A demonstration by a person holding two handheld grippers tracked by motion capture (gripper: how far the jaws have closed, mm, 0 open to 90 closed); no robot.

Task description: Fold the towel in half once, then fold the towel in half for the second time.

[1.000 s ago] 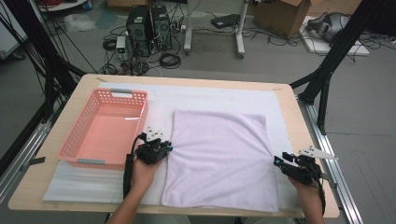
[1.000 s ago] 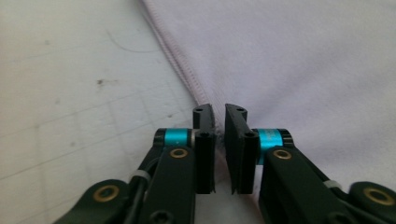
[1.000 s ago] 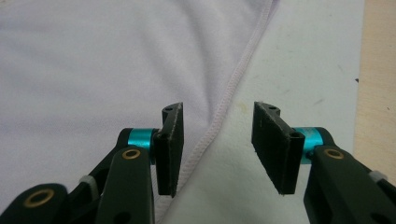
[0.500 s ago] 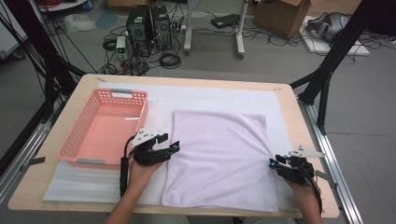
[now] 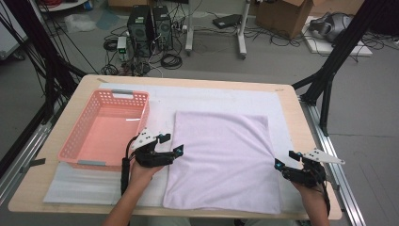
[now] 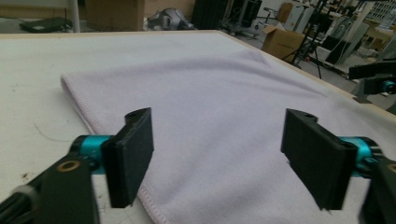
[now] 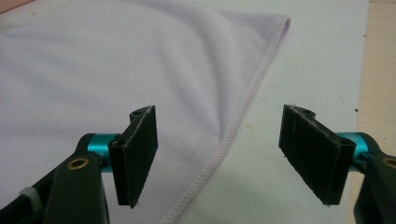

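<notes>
A pale lilac towel lies flat on a white mat in the middle of the table. My left gripper rests at the towel's left edge, and its jaws have just been opening. They stand wide apart over the towel, and the pads of the left gripper touch nothing. My right gripper sits at the towel's right edge, its jaws also just opened. In the right gripper view the hemmed edge of the towel runs beneath the gap of the right gripper, not pinched.
A pink plastic basket stands empty at the left, close beside my left hand. The white mat covers most of the wooden table. Cables, computers and boxes lie on the floor beyond the far edge.
Both grippers' jaws have spread apart at the towel's side edges. The hands stay about where they were, and the towel lies flat as before.
</notes>
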